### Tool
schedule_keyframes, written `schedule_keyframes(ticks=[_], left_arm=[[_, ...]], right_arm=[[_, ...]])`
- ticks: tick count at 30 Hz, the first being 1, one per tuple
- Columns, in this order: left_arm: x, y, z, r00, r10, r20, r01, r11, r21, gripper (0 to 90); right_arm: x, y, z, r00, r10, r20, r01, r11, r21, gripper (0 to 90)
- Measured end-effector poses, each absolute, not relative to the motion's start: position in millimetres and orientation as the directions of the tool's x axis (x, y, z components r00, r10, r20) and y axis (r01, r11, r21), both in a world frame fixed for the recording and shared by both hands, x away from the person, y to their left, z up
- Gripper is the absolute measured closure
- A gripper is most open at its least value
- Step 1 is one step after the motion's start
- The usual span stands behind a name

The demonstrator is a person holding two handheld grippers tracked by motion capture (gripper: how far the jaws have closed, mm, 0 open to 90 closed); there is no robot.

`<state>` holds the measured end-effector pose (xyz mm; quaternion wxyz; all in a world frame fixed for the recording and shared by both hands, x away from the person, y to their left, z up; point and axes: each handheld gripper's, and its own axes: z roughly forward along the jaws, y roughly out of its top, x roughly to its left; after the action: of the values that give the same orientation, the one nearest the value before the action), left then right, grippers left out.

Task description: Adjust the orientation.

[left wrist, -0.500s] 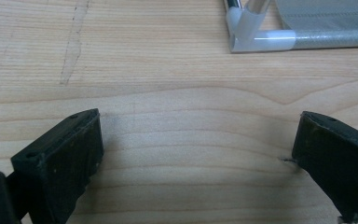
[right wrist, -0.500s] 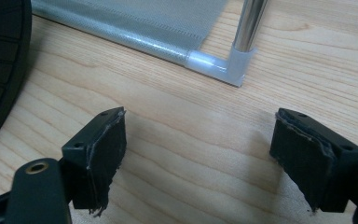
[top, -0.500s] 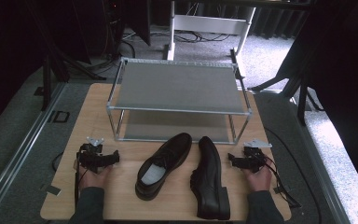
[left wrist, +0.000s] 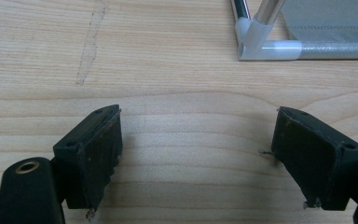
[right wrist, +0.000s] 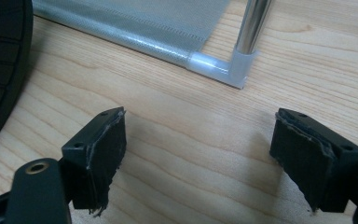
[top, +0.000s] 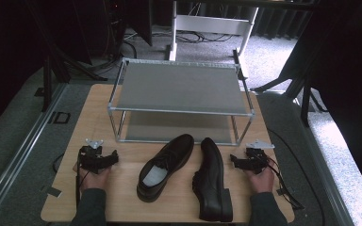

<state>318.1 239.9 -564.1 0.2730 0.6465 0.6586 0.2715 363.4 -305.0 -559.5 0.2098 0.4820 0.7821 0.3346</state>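
Two black dress shoes on the near middle of the table, just in front of the rack. Left shoe (top: 165,165) upright, toe angled far and right, pale insole showing. Right shoe (top: 212,179) tipped on its side, toe far, heel block near the table's near edge; ribbed black sole (right wrist: 0,65) at the left edge of the right gripper view. Toes close together, heels apart, neither shoe touched by anything

Compared with half a second back: no visible shift. Shoes in the same spots, same tilt; both grippers parked where they were. Means work not yet started, likely loading the shoes onto the rack, everything left to do

Left gripper (top: 111,157) resting on the table at near left, well apart from the left shoe, hand behind it. Jaws spread wide in the left gripper view, bare wood between, nothing held. Rack's near left corner joint (left wrist: 251,44) just beyond

Right gripper (top: 235,162) on the table at near right, near the right shoe but not touching. Jaws wide here too, empty, rack's near right corner joint (right wrist: 235,70) ahead

Two-tier rack (top: 181,87) at far middle, grey fabric shelves, chrome posts, both tiers bare. Wooden table (top: 99,108) otherwise bare

Judgement: tipped shoe probably the awkward one, may need righting before a clean grip; the upright shoe looks the easier first pick
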Motion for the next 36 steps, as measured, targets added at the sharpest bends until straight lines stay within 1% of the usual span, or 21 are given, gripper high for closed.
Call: schedule_keyframes(ticks=[7,8,10,12,15,17,18,19,20,24,25,27,33,36], left_arm=[[316.2,242.4,-562.2,0.001,1.000,-0.009,0.708,0.006,0.706,17.0],[315.6,243.5,-561.9,0.002,1.000,-0.013,0.707,0.008,0.708,24.0],[314.3,245.0,-560.0,-0.005,1.000,-0.011,0.715,0.011,0.699,27.1],[312.3,245.0,-557.6,0.000,1.000,-0.010,0.719,0.007,0.695,33.8],[308.6,243.3,-549.5,0.042,0.999,-0.026,0.714,-0.012,0.700,36.5],[303.6,240.0,-539.7,0.079,0.997,-0.020,0.691,-0.041,0.722,39.3],[303.6,240.0,-539.7,0.079,0.997,-0.020,0.691,-0.041,0.722,39.6],[298.6,237.4,-529.1,0.124,0.992,-0.032,0.670,-0.060,0.740,39.6],[296.2,236.1,-524.3,0.145,0.989,-0.030,0.662,-0.074,0.746,40.9],[290.0,233.5,-509.7,0.217,0.974,-0.056,0.642,-0.099,0.761,41.1],[290.0,233.5,-509.7,0.217,0.974,-0.056,0.642,-0.099,0.761,41.0],[286.6,229.1,-500.0,0.259,0.963,-0.070,0.628,-0.113,0.770,41.0],[284.0,218.1,-486.0,0.325,0.941,-0.090,0.619,-0.140,0.773,41.2],[282.9,212.2,-480.8,0.347,0.932,-0.108,0.616,-0.140,0.775,42.9]], right_arm=[[363.5,-304.9,-559.5,-0.448,0.894,-0.006,0.614,0.312,0.725,17.8],[363.6,-304.8,-559.5,-0.448,0.894,-0.005,0.614,0.312,0.726,17.8],[363.7,-304.8,-559.4,-0.448,0.894,-0.005,0.614,0.312,0.725,17.7],[363.8,-304.8,-559.5,-0.449,0.894,-0.005,0.614,0.312,0.725,17.7],[363.8,-304.7,-559.5,-0.448,0.894,-0.005,0.614,0.312,0.725,17.7],[363.8,-304.7,-559.5,-0.448,0.894,-0.005,0.614,0.312,0.725,17.8],[363.8,-304.7,-559.5,-0.448,0.894,-0.005,0.614,0.312,0.725,17.8],[363.8,-304.7,-559.5,-0.448,0.894,-0.005,0.614,0.312,0.725,17.7],[363.8,-304.7,-559.5,-0.448,0.894,-0.005,0.614,0.312,0.725,17.7],[363.8,-304.7,-559.5,-0.449,0.894,-0.006,0.614,0.313,0.725,17.7],[363.8,-304.7,-559.5,-0.449,0.894,-0.006,0.614,0.313,0.725,17.7],[363.8,-304.7,-559.5,-0.448,0.894,-0.005,0.614,0.312,0.725,17.7],[363.8,-304.7,-559.5,-0.448,0.894,-0.005,0.614,0.312,0.725,17.7],[363.8,-304.6,-559.5,-0.447,0.894,-0.004,0.614,0.311,0.725,17.7]])
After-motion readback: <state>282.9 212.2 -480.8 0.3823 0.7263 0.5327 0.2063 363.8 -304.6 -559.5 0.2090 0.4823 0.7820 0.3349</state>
